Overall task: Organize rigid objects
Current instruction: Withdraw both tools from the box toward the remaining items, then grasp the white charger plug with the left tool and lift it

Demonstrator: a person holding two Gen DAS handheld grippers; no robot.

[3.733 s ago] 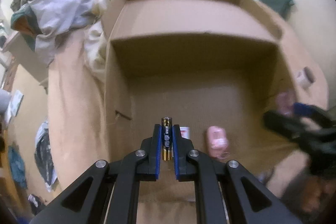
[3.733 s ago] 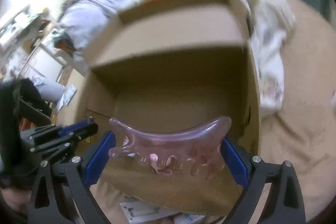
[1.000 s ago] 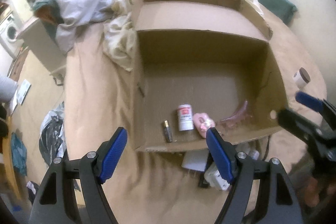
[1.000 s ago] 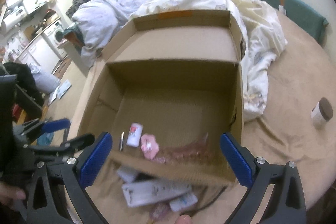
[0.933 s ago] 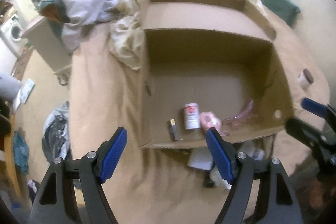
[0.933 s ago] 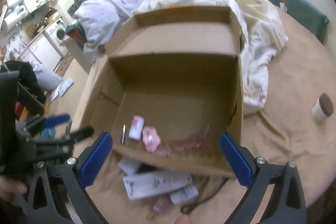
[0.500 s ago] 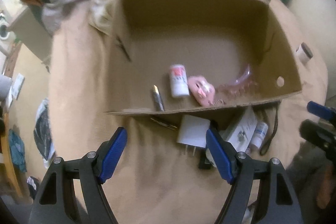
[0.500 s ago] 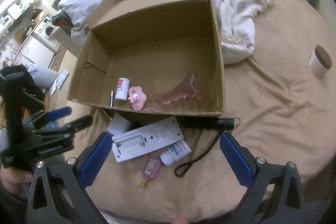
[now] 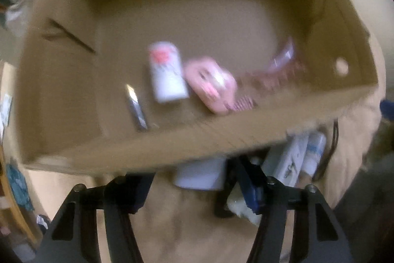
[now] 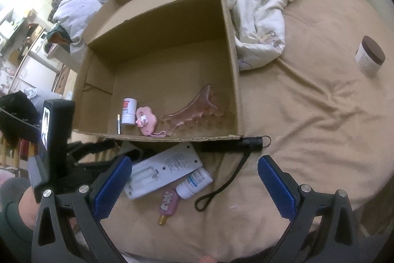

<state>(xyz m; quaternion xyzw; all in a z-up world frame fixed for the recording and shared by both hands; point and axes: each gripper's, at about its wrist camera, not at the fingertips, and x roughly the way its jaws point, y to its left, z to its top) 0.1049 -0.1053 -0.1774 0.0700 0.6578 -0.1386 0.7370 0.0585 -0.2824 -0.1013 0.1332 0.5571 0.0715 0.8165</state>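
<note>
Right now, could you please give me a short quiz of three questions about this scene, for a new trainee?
1. True or false: the pink comb lies inside the cardboard box.
2. Which thing stands alone on the blanket, far right of the box? A) brown-lidded jar B) black flashlight C) white bottle
3. Fill in: the right gripper has its jaws ____.

Key: 1 true; 2 A; 3 open, with nothing held.
</note>
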